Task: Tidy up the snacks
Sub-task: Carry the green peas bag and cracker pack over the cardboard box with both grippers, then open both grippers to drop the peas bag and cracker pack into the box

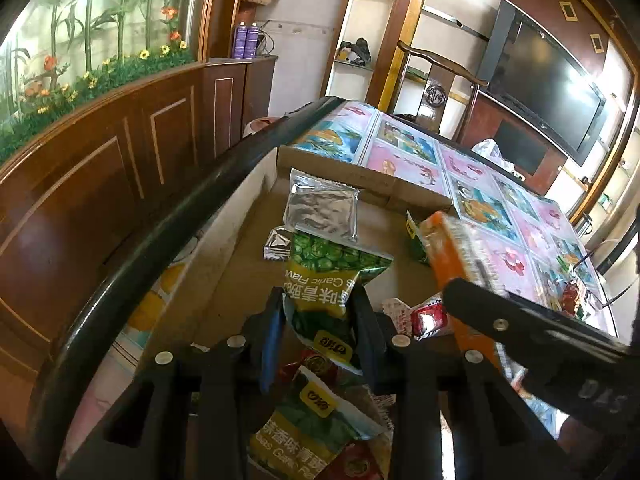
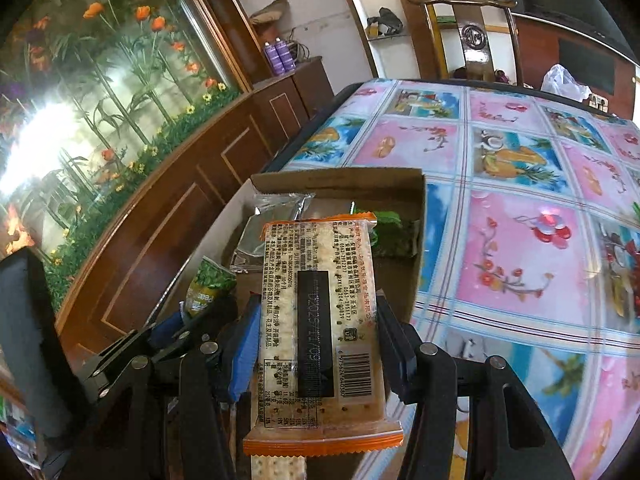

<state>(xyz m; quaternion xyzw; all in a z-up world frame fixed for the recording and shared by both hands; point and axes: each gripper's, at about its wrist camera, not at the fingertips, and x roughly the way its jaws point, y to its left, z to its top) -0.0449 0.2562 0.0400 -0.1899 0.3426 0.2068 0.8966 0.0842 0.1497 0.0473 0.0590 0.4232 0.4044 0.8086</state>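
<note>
My left gripper (image 1: pixel 318 312) is shut on a green pea snack packet (image 1: pixel 328 276), held above the open cardboard box (image 1: pixel 240 208). Silver foil packets (image 1: pixel 320 204) lie on the box floor, and another green pea packet (image 1: pixel 308 428) lies below my fingers. My right gripper (image 2: pixel 318 328) is shut on an orange-edged cracker packet (image 2: pixel 320 320), label side up, over the near end of the cardboard box (image 2: pixel 416 240). In the left wrist view the right gripper (image 1: pixel 520 332) carries that cracker packet (image 1: pixel 452 248) in from the right. The left gripper (image 2: pixel 176 328) shows at lower left in the right wrist view.
The box sits on a table with a floral plastic cloth (image 2: pixel 520 184) beside a black rail (image 1: pixel 180 224). A wooden chair (image 2: pixel 472 32) stands at the far end, a white plastic bag (image 2: pixel 564 80) near it. Small red packets (image 1: pixel 428 316) lie by the box.
</note>
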